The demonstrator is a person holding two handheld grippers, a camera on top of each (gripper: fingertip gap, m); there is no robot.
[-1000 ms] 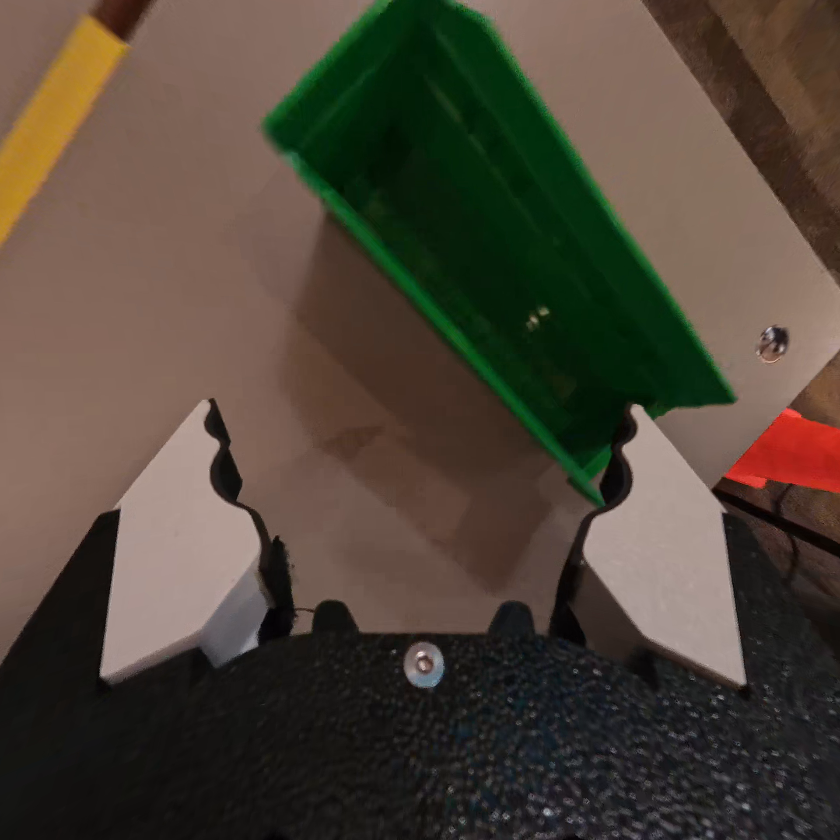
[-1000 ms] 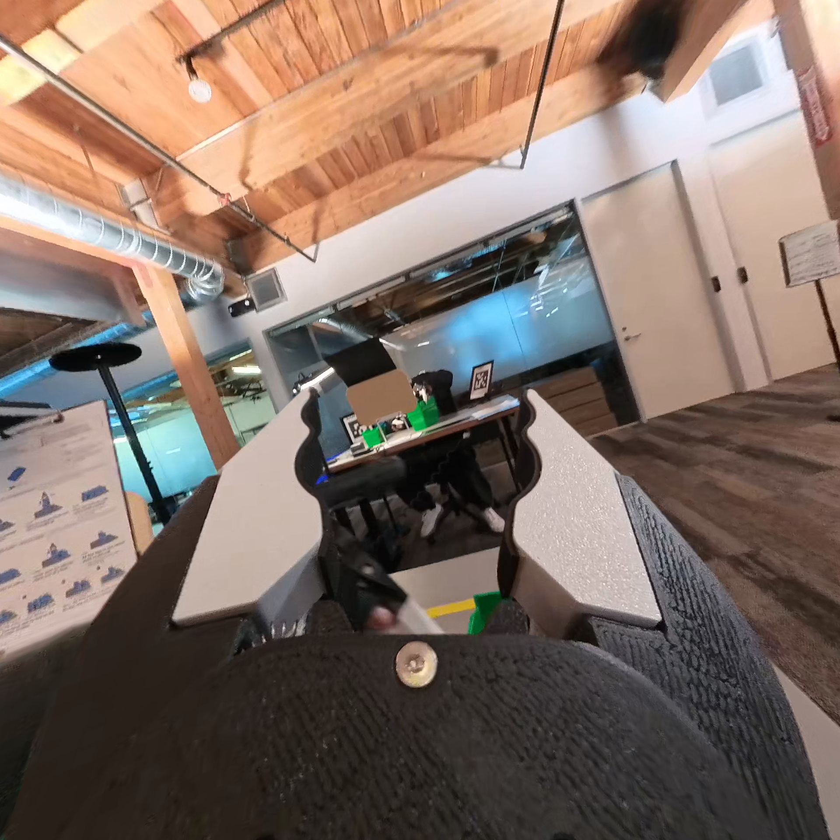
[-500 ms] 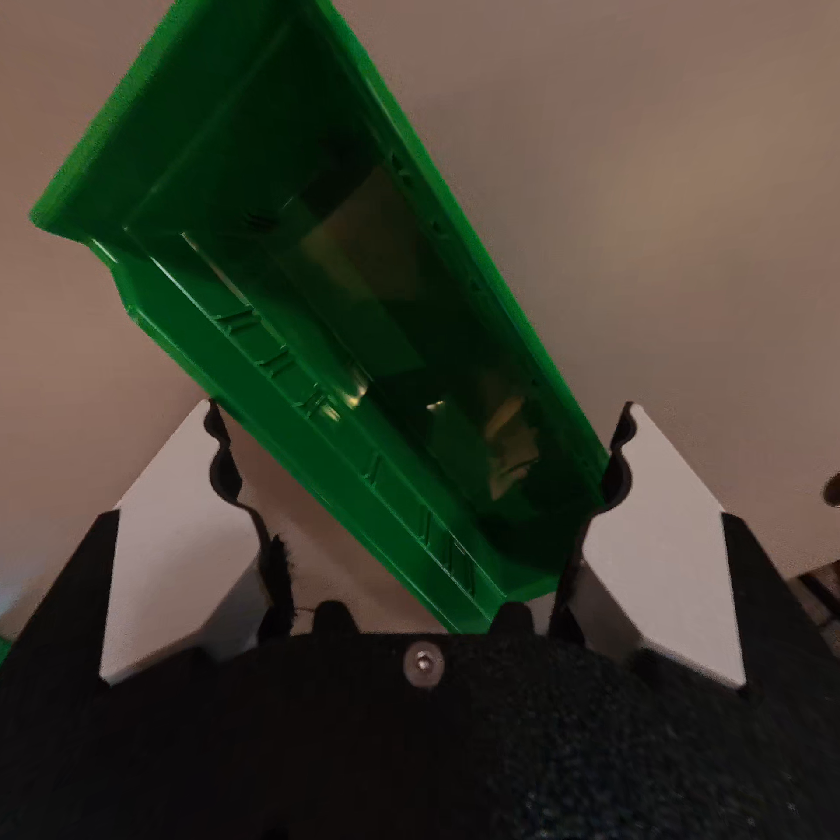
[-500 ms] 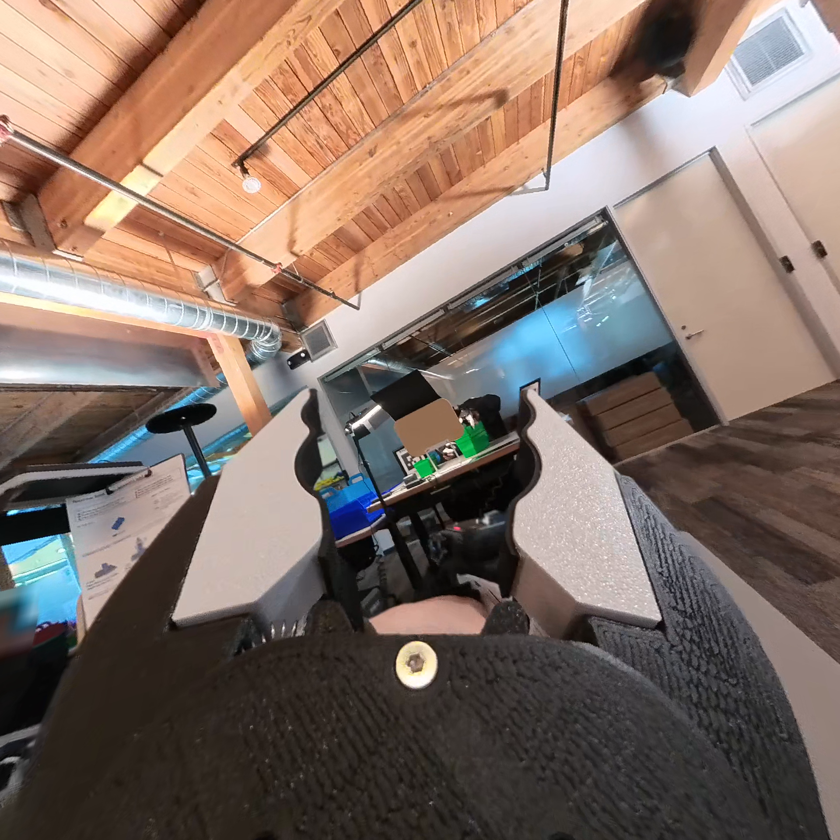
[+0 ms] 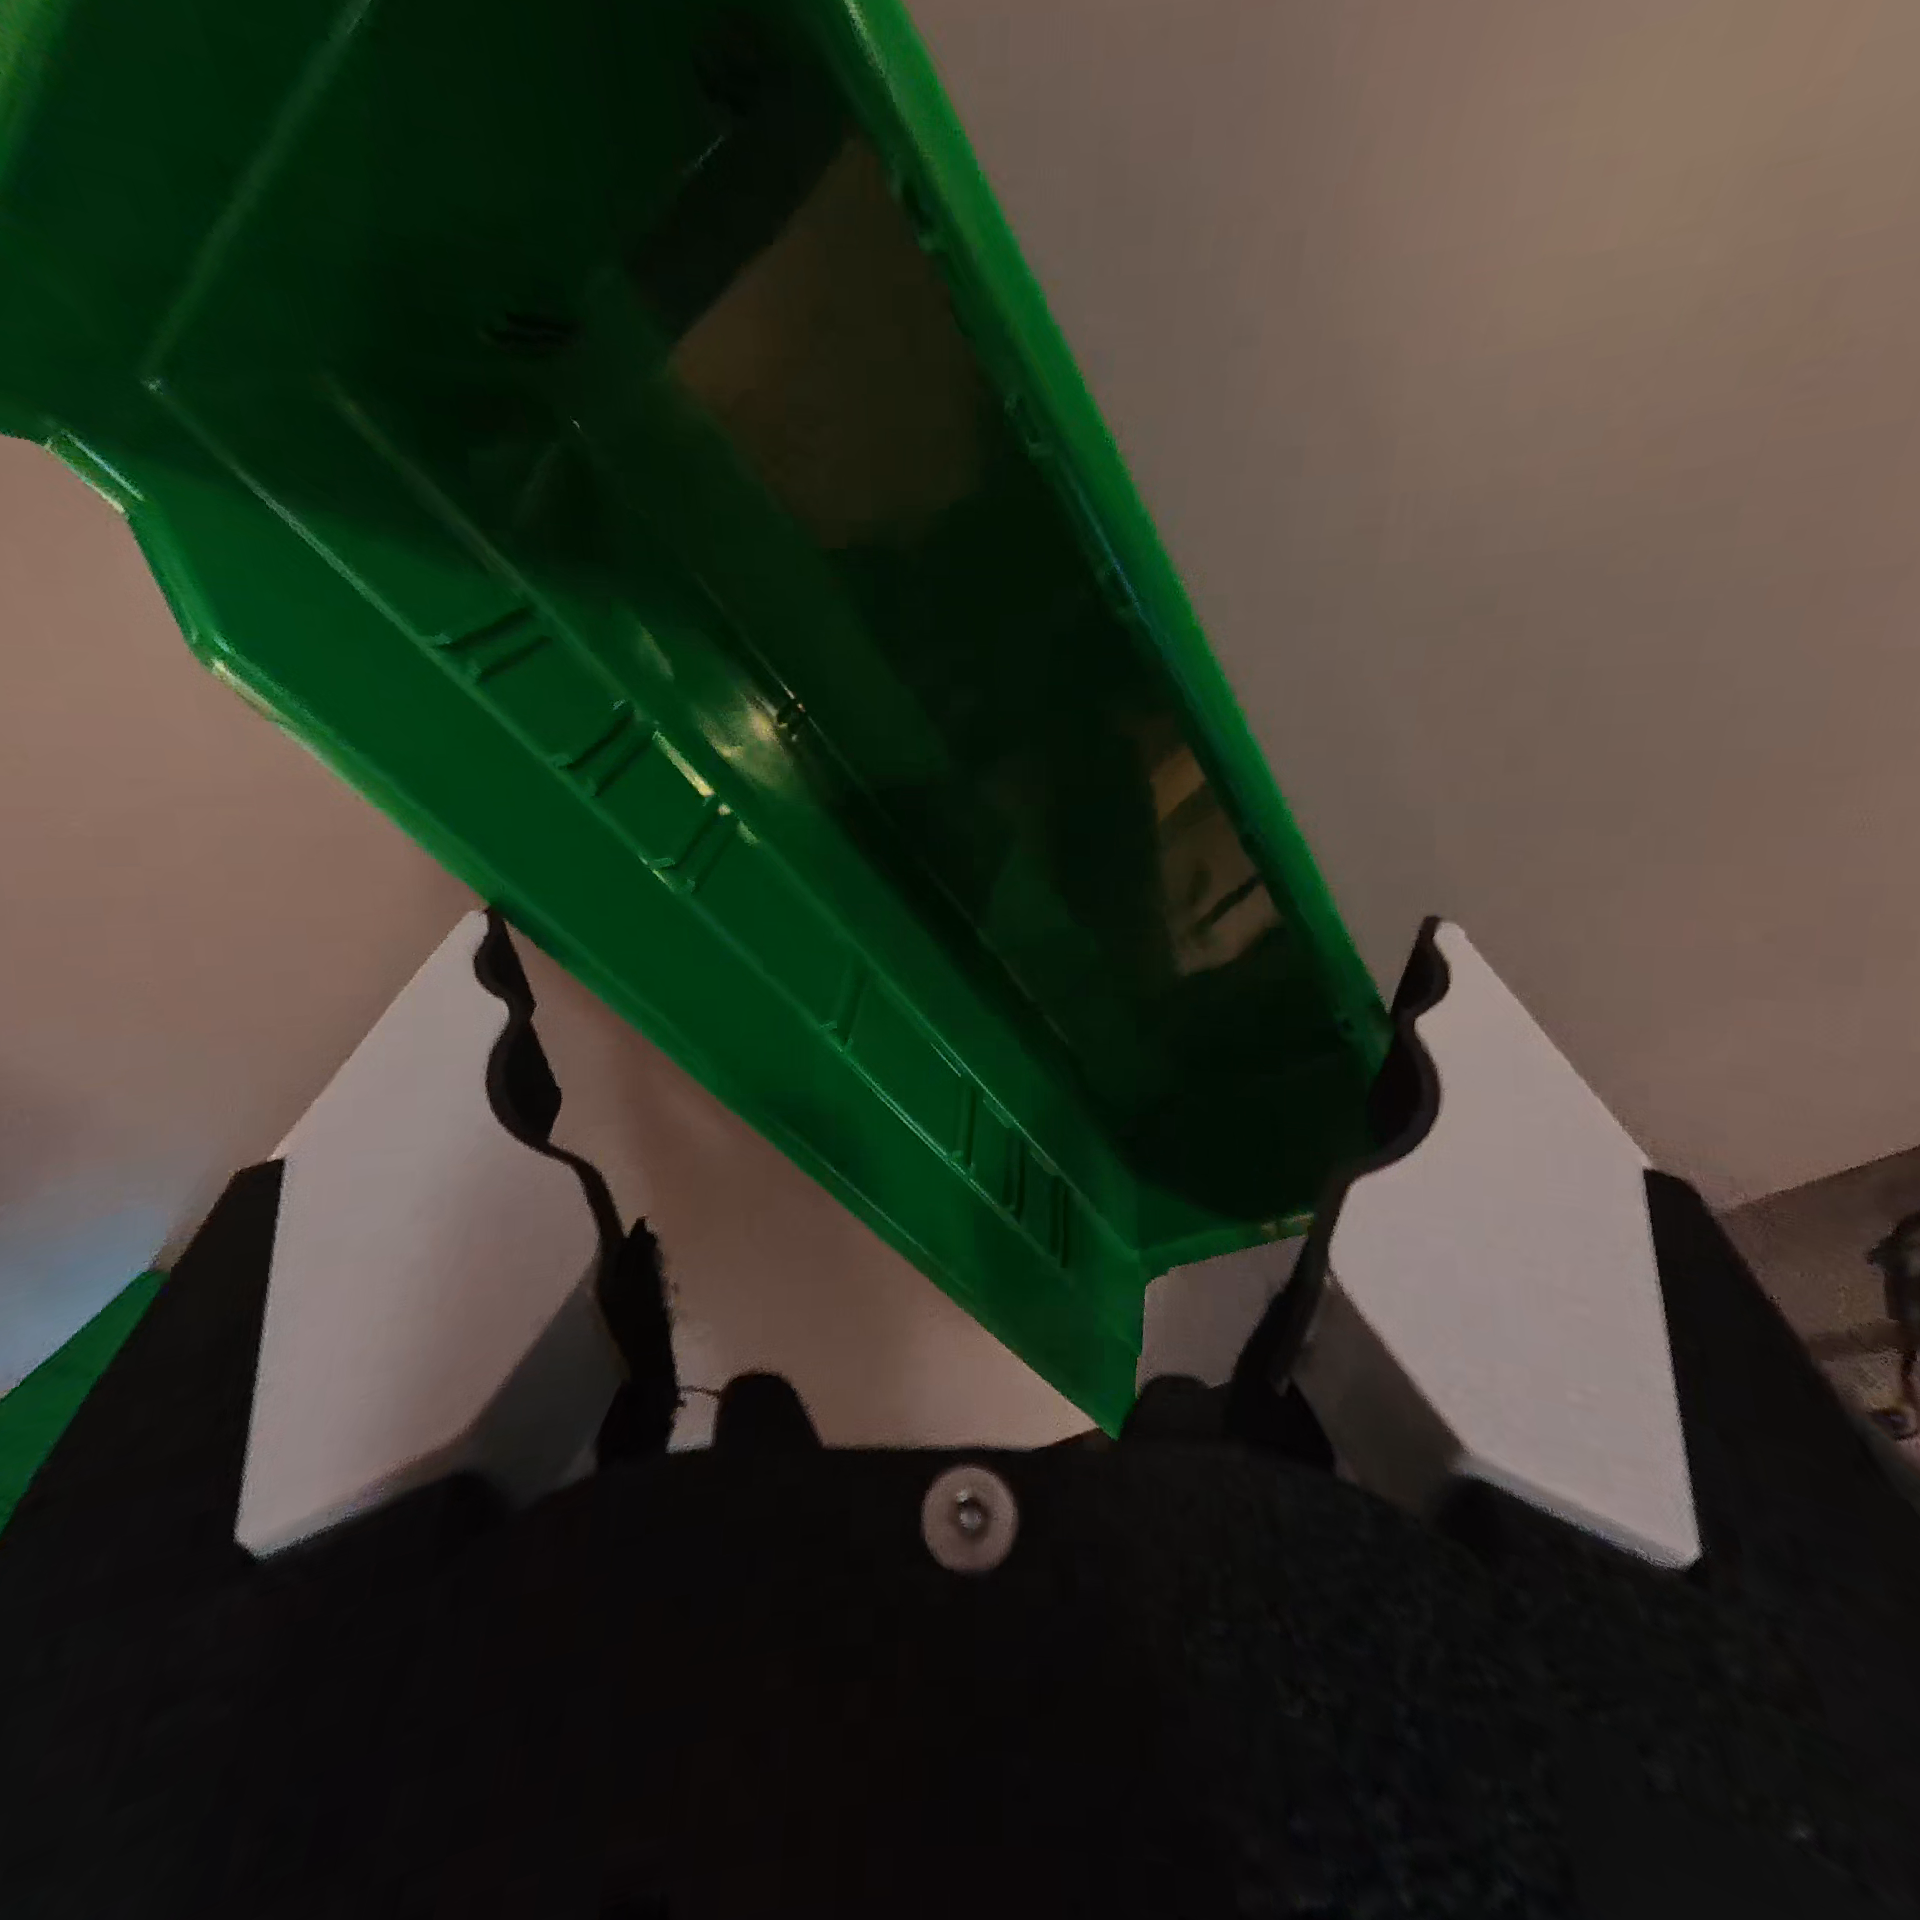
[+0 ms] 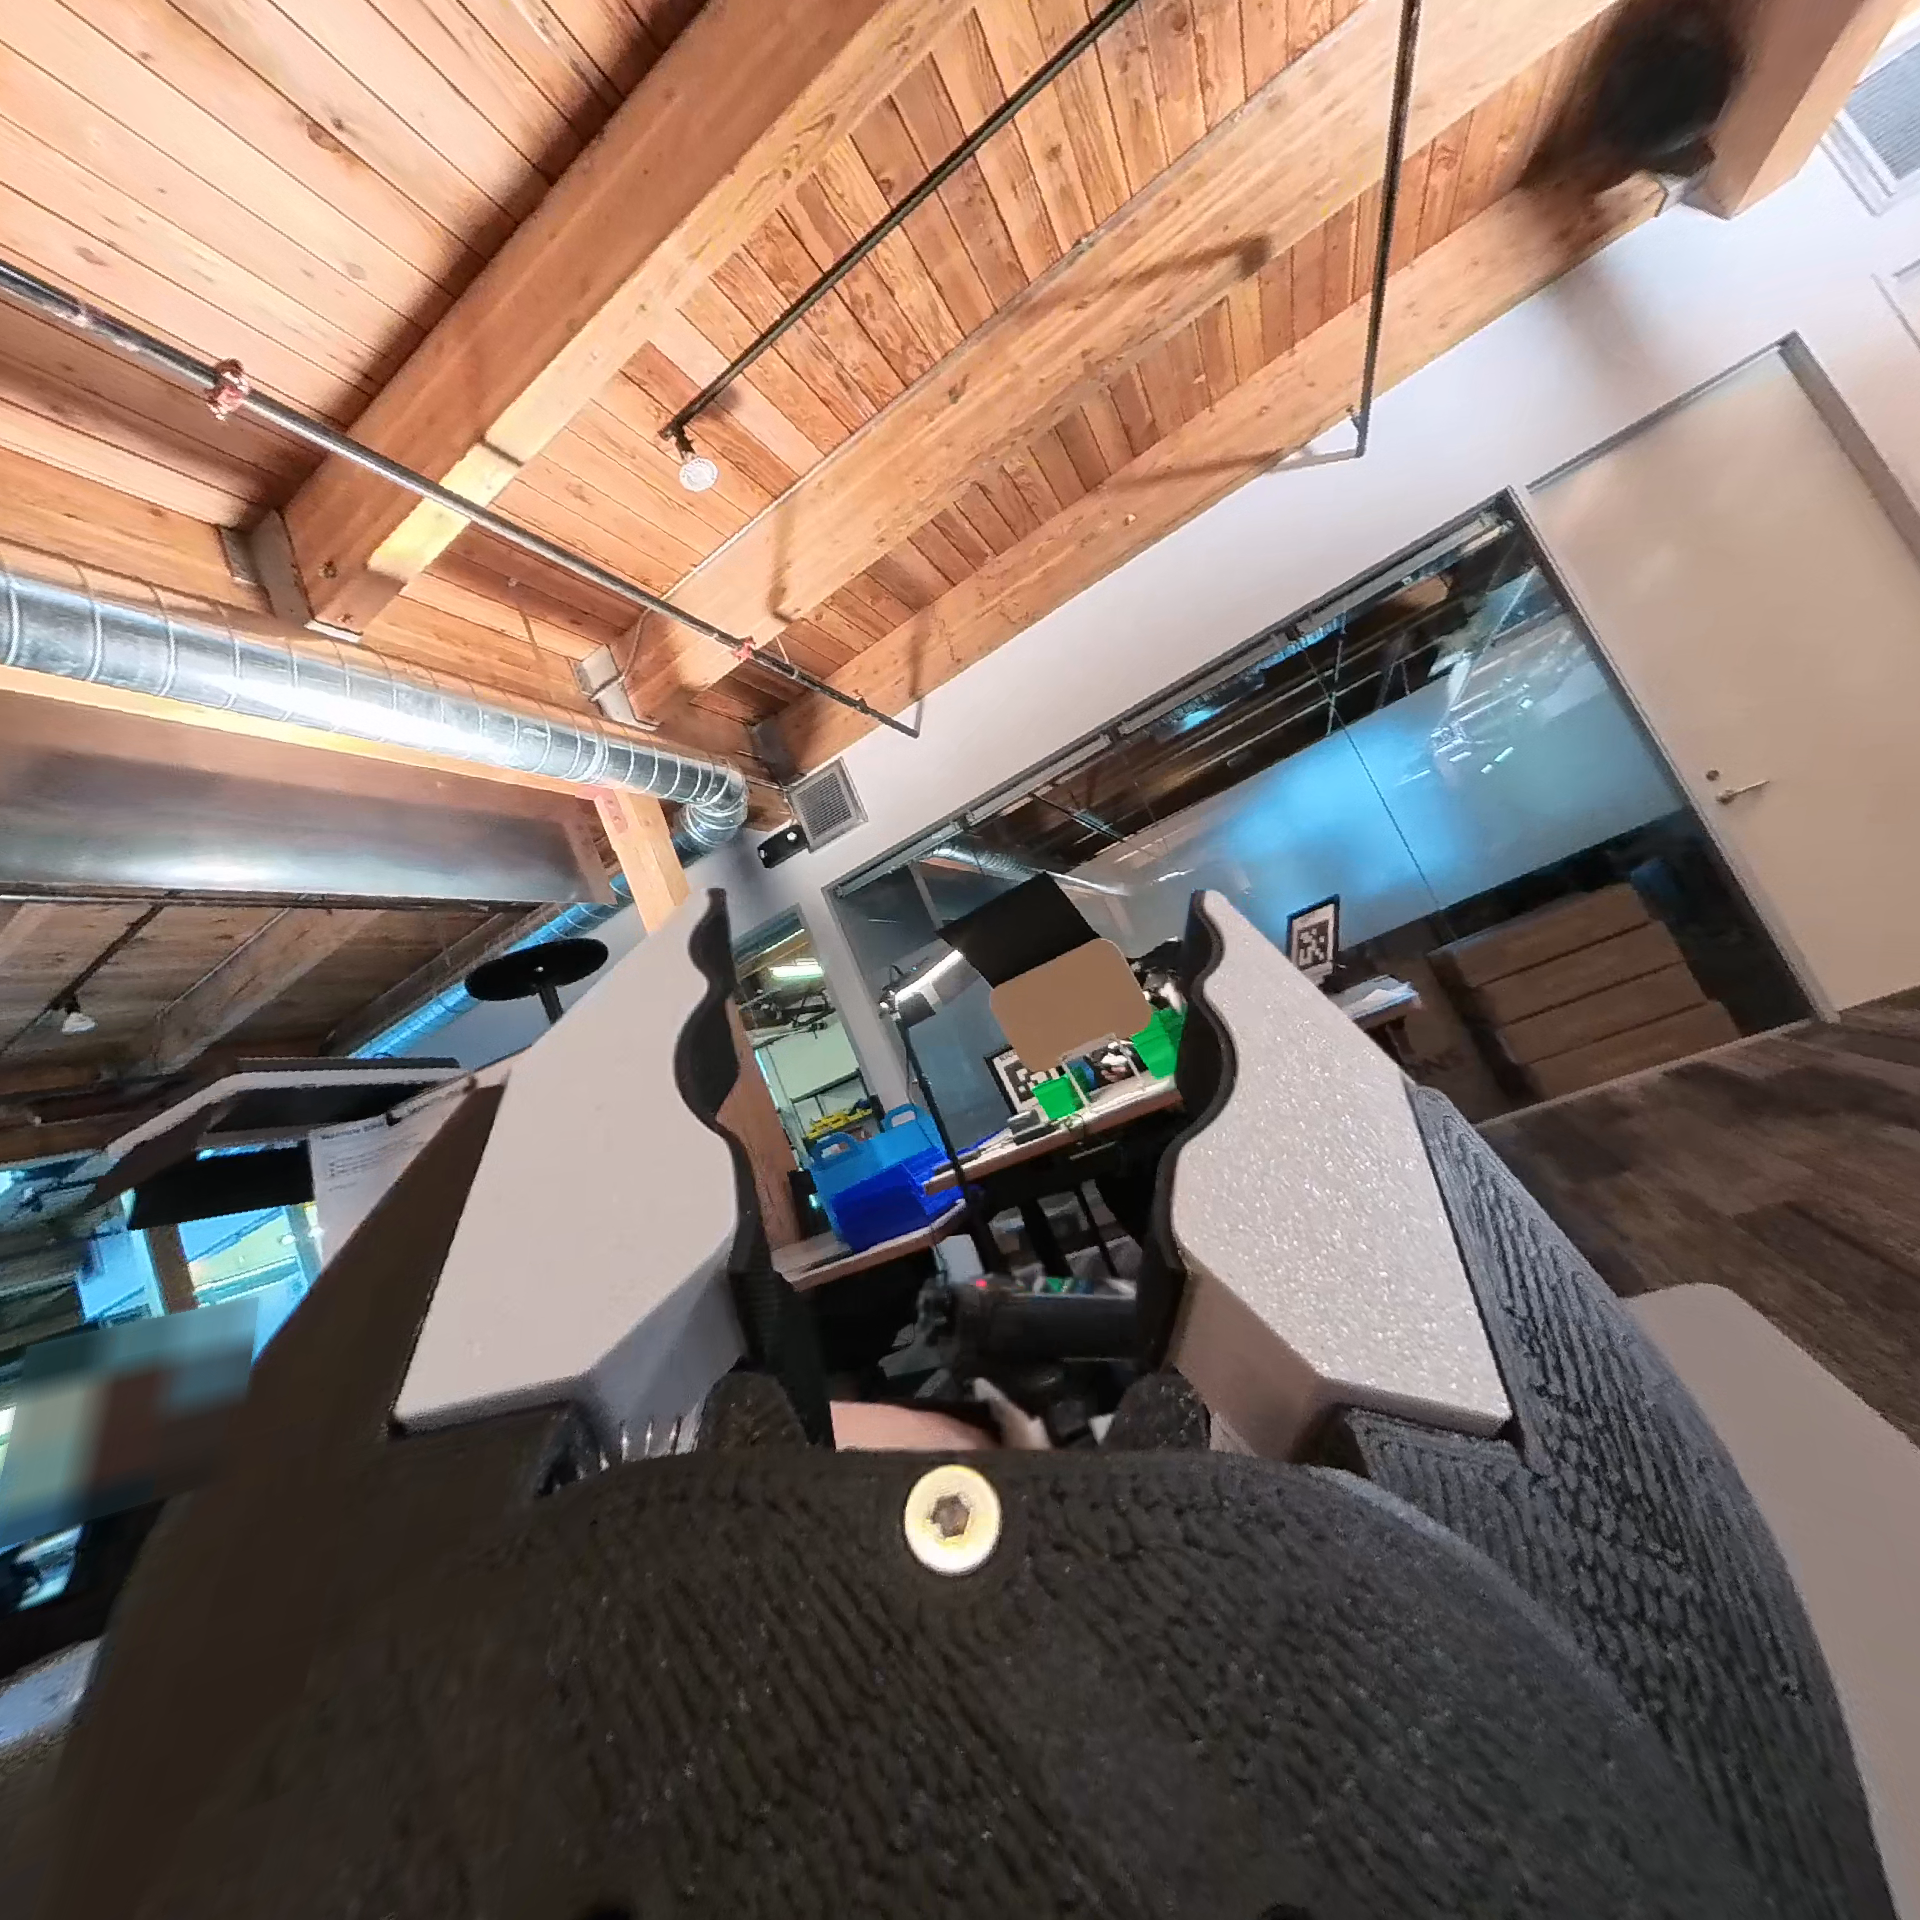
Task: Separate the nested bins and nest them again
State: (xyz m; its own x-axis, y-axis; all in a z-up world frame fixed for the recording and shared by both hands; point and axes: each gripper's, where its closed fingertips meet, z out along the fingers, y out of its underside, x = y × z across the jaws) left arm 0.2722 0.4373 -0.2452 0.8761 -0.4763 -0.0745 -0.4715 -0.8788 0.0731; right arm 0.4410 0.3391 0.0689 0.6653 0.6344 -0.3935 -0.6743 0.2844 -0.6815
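A long green bin (image 5: 582, 343) lies on the beige table (image 5: 1507, 520) in the left wrist view, its open top facing me. My left gripper (image 5: 961, 925) is open, with the bin's near end between its fingers. The right finger (image 5: 1455, 1195) sits against the bin's right rim and the left finger stands clear of it. A sliver of another green bin (image 5: 52, 1371) shows at the lower left edge. My right gripper (image 6: 961, 904) is open and empty, tilted up toward the room and ceiling. No bin lies between its fingers.
The right wrist view shows a corner of the beige table (image 6: 1787, 1455) at the lower right. Far off stand desks with blue bins (image 6: 883, 1184) and green bins (image 6: 1153, 1049). Wooden floor lies to the right.
My left gripper has closed in on the green bin, whose near end now lies between the open fingers. My right gripper has tilted further up toward the ceiling.
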